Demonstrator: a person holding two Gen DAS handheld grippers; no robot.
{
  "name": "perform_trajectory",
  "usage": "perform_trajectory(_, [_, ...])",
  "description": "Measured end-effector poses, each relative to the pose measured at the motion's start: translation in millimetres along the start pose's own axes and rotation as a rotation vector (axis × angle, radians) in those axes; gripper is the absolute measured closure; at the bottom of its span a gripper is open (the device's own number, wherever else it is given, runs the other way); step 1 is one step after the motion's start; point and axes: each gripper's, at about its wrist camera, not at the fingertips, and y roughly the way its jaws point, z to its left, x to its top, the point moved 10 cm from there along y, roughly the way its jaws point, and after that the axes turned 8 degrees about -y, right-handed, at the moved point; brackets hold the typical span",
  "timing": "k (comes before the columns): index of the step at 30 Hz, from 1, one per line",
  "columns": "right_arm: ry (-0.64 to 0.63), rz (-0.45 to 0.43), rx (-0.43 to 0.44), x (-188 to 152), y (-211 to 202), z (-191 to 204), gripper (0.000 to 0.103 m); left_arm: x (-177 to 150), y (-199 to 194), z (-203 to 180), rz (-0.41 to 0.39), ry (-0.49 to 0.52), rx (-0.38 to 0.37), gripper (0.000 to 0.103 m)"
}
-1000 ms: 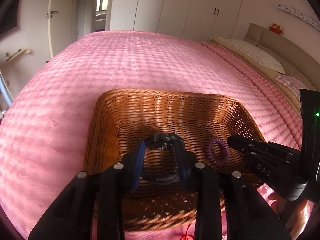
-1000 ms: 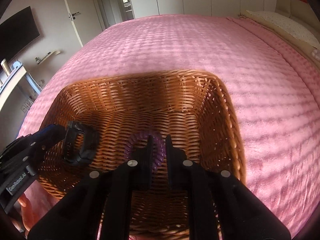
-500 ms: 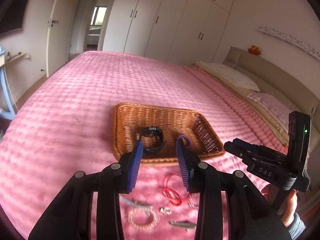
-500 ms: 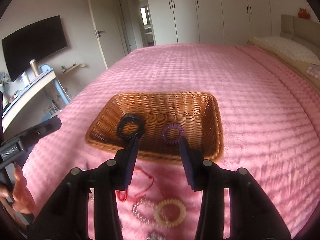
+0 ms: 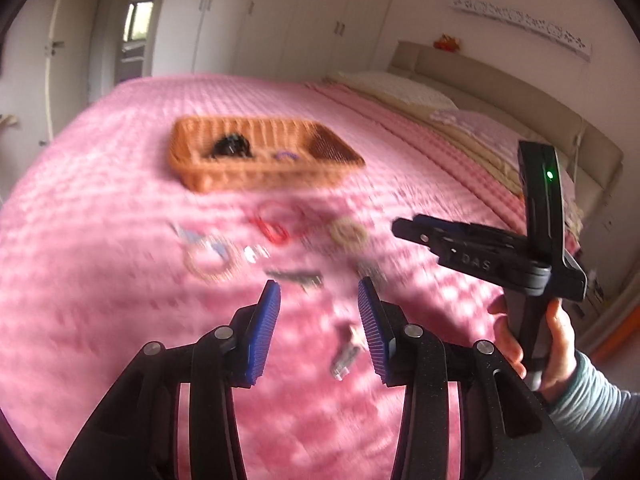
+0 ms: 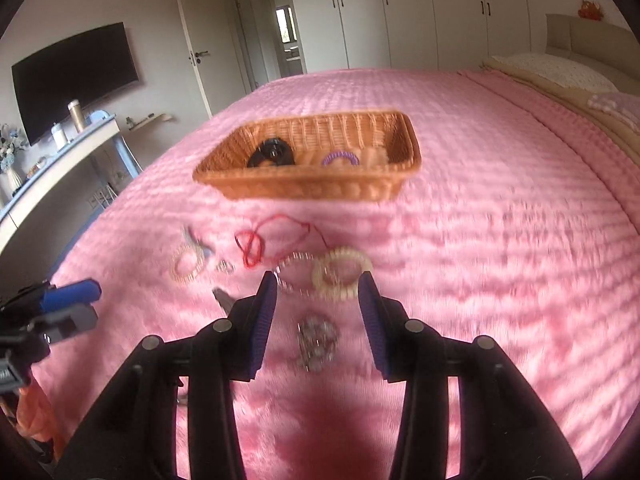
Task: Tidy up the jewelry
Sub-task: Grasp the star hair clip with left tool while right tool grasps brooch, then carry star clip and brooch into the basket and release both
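Observation:
A wicker basket (image 5: 260, 176) (image 6: 312, 190) sits on the pink bedspread, and in it lie a black watch (image 5: 232, 146) (image 6: 272, 152) and a purple coil hair tie (image 5: 286, 156) (image 6: 340, 158). Loose jewelry lies in front of it: a red cord (image 5: 274, 226) (image 6: 256, 246), a cream coil ring (image 5: 349, 232) (image 6: 342, 274), a beaded bracelet (image 5: 210, 258) (image 6: 188, 266) and small silver pieces (image 5: 346, 354) (image 6: 316, 342). My left gripper (image 5: 319, 284) (image 6: 80, 300) hovers over these with its jaws opening and nothing between them. The right gripper (image 6: 318, 278) (image 5: 404, 228) is open and empty above the cream ring.
Pillows (image 5: 400, 88) and a headboard lie at the right of the bed. A desk (image 6: 60, 148) with bottles and a wall TV (image 6: 76, 76) stand to the left. White wardrobes (image 6: 420, 12) and an open doorway fill the far wall. A hand and sleeve (image 5: 560, 344) hold the right gripper.
Both grippers let go inside the basket, the left of the black watch, the right of the purple hair tie, then opened and pulled back over the loose jewelry.

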Motion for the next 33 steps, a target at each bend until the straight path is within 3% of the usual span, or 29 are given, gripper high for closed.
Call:
perform_trajectory(5, [0.004, 0.056, -0.006, -29, 17, 4, 0.064, -32, 21, -10, 0.088, -0.011, -0.087, 0.064])
perform_trajectory(16, [-0.006, 0.138, -0.025, -35, 45, 3, 0.064, -64, 64, -18, 0.208, 0.094, 0.011, 0.065])
perform_trajectory(18, [-0.001, 0.148, -0.022, -37, 48, 2, 0.064, -63, 68, -20, 0.208, 0.115, 0.034, 0.065])
perform_trajectory(21, [0.002, 0.153, -0.016, -38, 49, 4, 0.079, -63, 72, -18, 0.200, 0.136, 0.089, 0.085])
perform_trajectory(25, [-0.002, 0.141, -0.033, -38, 46, 4, 0.083, -57, 69, -11, 0.149, 0.111, 0.167, 0.088])
perform_trajectory(30, [-0.010, 0.130, -0.044, -37, 43, 5, 0.085, -46, 58, 19, 0.089, -0.032, 0.301, 0.088])
perform_trajectory(33, [-0.002, 0.129, -0.038, -38, 42, 4, 0.085, -40, 51, 36, 0.064, -0.112, 0.307, 0.088])
